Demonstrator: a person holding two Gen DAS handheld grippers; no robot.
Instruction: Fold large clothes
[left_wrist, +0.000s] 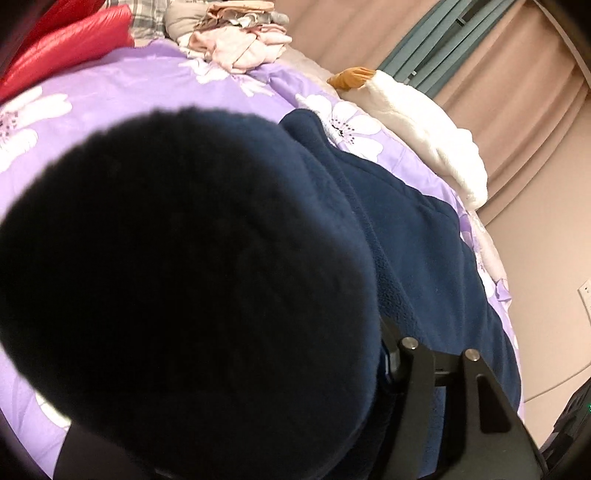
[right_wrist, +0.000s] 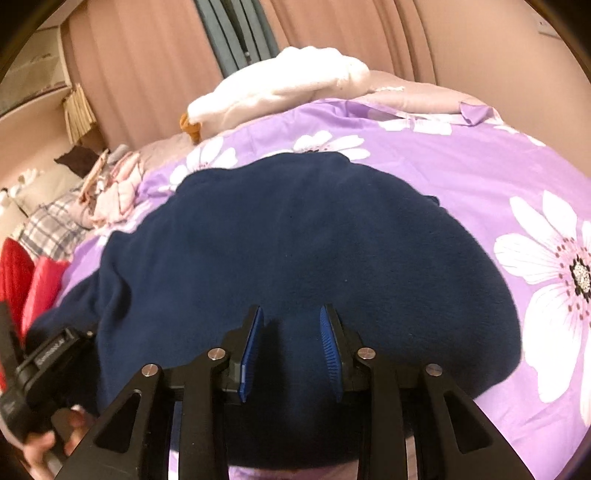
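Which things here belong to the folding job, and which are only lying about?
Job: navy fleece; right gripper, jaws open over it; left gripper, under a fold.

Lying about: white blanket; pink clothes; red jacket; purple bedcover.

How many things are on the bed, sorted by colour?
Navy: 1, the fleece top.
White: 1, the fluffy blanket.
Red: 1, the puffy jacket.
Pink: 1, the clothes pile.
Orange-brown: 1, a small cloth item.
Total: 5, all on the purple flowered cover.

Fleece (right_wrist: 295, 240) on quilt (right_wrist: 461, 177); pillow (right_wrist: 280, 85) likely behind.
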